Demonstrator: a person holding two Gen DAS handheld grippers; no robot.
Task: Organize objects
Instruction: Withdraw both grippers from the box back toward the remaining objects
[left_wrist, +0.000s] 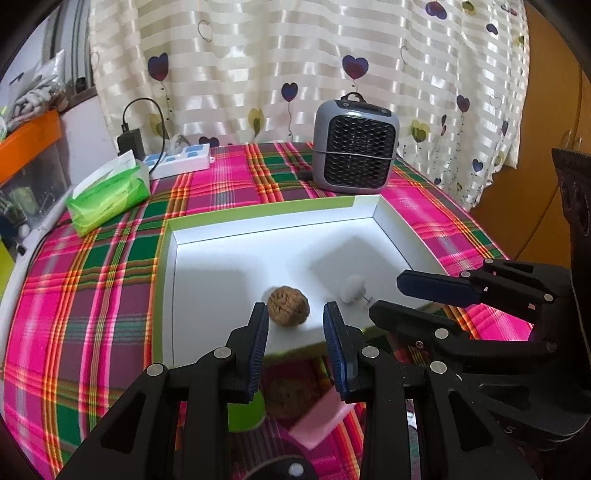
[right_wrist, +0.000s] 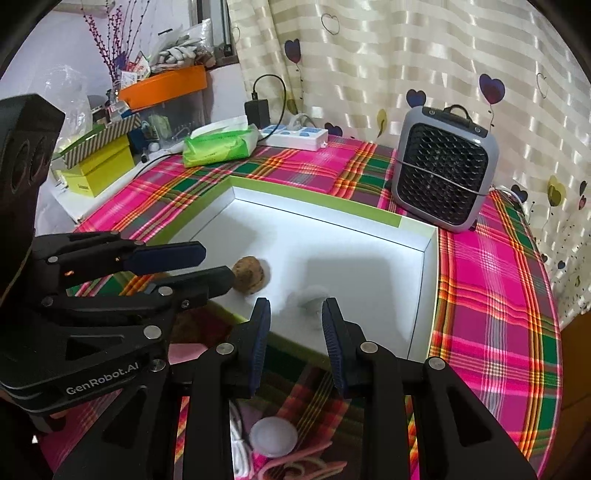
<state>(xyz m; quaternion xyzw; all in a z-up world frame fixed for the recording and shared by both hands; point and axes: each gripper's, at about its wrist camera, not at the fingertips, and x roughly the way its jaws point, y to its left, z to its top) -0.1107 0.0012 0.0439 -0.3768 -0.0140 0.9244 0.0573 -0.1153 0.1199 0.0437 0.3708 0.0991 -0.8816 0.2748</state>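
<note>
Inside white box (left_wrist: 207, 258): walnut (left_wrist: 288, 305), small white object (left_wrist: 352, 288); left gripper (left_wrist: 295, 321), right gripper (right_wrist: 295, 317) both spread, empty

Blurred at lower centre of the left wrist view: second walnut (left_wrist: 286, 398) and pink block (left_wrist: 320, 421) (partly behind fingers). Small white object (right_wrist: 309, 297) indistinct against tray.

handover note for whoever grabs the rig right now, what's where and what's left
Left gripper: open, empty, hovering at the near edge of the white box.
Right gripper: open, empty, beside it at the same edge.
Done: walnut and small white object lie inside the box, apart.
Left: a second walnut, pink block, round white disc and white cord are on the plaid cloth in front of the box.
</note>
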